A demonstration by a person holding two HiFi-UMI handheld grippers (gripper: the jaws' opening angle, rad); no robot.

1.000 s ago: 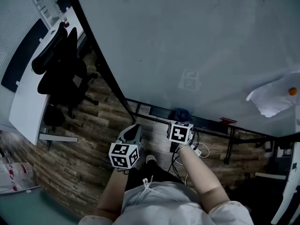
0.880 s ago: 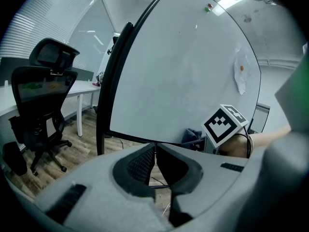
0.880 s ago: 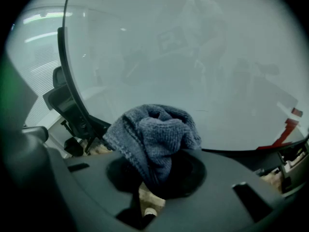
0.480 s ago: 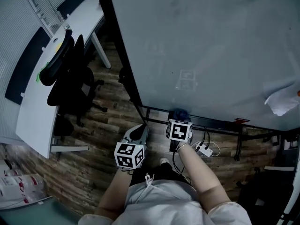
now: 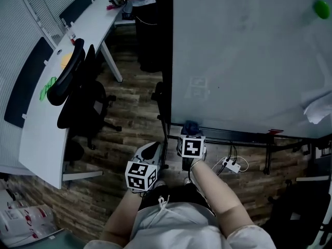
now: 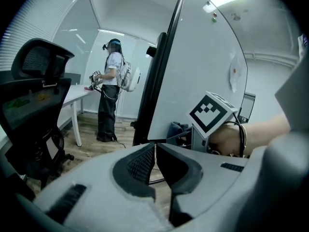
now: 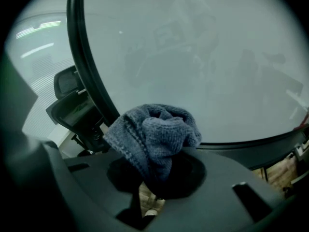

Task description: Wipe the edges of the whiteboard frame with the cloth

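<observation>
The whiteboard (image 5: 249,61) is standing upright, its dark frame (image 7: 93,79) running down the left edge and along the bottom. The right gripper (image 7: 154,178) is hovering at the lower left corner, its fingers pinching a bunched grey-blue knitted cloth (image 7: 154,134). Contact between cloth and frame cannot be confirmed. The left gripper (image 6: 155,148) is hanging beside it, fingers pressed together on nothing.

The left gripper (image 5: 151,150) is pale grey with dark ribbed pads (image 6: 142,163); it and the right gripper (image 5: 190,128) each carry a black-and-white marker cube (image 5: 140,174). The person wears a pale top (image 5: 181,227) and dark shorts (image 5: 174,193) (white drawstring (image 5: 164,204)).
</observation>
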